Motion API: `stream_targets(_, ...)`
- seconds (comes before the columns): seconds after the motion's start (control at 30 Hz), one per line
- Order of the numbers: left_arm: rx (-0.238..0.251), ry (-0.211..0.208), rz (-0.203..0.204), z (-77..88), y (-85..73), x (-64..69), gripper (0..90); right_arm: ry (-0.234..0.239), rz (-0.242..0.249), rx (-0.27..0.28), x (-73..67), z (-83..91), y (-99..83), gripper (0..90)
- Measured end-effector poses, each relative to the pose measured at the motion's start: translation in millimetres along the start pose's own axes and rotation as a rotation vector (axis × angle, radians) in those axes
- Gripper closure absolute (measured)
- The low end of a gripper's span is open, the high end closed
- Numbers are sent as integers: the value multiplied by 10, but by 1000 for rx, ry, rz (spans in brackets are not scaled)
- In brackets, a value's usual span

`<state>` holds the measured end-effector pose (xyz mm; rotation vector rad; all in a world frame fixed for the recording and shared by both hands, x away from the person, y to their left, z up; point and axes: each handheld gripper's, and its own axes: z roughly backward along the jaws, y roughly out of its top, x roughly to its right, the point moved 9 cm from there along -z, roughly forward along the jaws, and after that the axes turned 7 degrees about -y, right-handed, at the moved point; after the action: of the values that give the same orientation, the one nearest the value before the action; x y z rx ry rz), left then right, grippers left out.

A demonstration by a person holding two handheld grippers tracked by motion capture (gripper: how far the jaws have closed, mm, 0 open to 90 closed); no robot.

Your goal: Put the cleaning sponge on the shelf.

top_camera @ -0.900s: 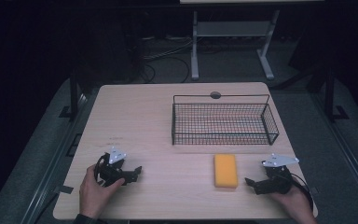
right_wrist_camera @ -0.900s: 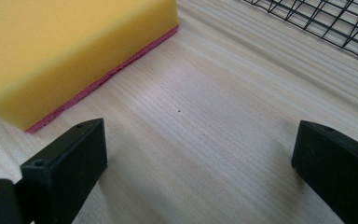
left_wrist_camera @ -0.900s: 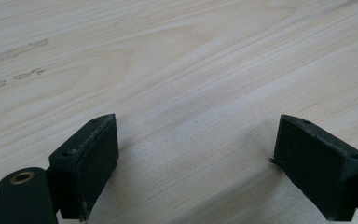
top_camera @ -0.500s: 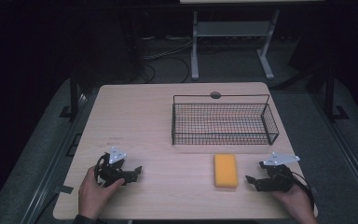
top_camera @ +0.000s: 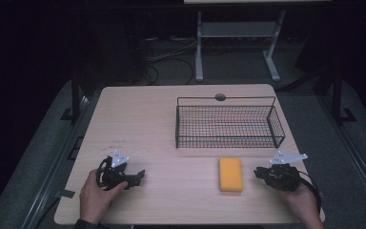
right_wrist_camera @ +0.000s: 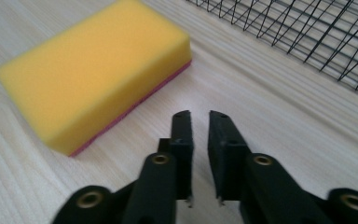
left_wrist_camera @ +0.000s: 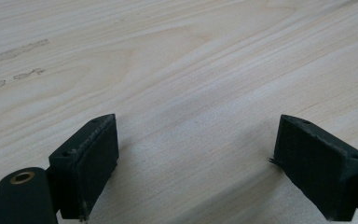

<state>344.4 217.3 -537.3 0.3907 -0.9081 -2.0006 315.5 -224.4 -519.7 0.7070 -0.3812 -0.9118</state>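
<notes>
A yellow sponge (top_camera: 230,174) with a pink underside lies flat on the wooden table (top_camera: 143,119), in front of a black wire basket (top_camera: 272,125). My right gripper (top_camera: 258,172) rests on the table just right of the sponge, pointing toward it. In the right gripper view the sponge (right_wrist_camera: 93,74) lies ahead to the left, and the right gripper (right_wrist_camera: 199,116) has its jaws almost together with nothing between them. My left gripper (top_camera: 140,176) lies near the front left of the table. In its own view the left gripper (left_wrist_camera: 193,154) stands wide open over bare wood.
The basket (right_wrist_camera: 307,37) is empty and stands at the back right of the table, by a round cable hole (top_camera: 220,97). Beyond the table's far edge are a white metal stand (top_camera: 238,43) and cables on a dark floor.
</notes>
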Motion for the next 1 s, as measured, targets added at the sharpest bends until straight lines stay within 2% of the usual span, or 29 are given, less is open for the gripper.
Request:
stream_targets(0.1,0,-1,2,0,0,2,128,10,-1,0,15,3,41,896)
stream_targets(0.43,0,0,-1,0,0,-1,128,34,14,5,44,-30,160,898)
stream_targets(1.0,0,1,-1,0,0,0,129,50,60,-40,-28,-313,323,899)
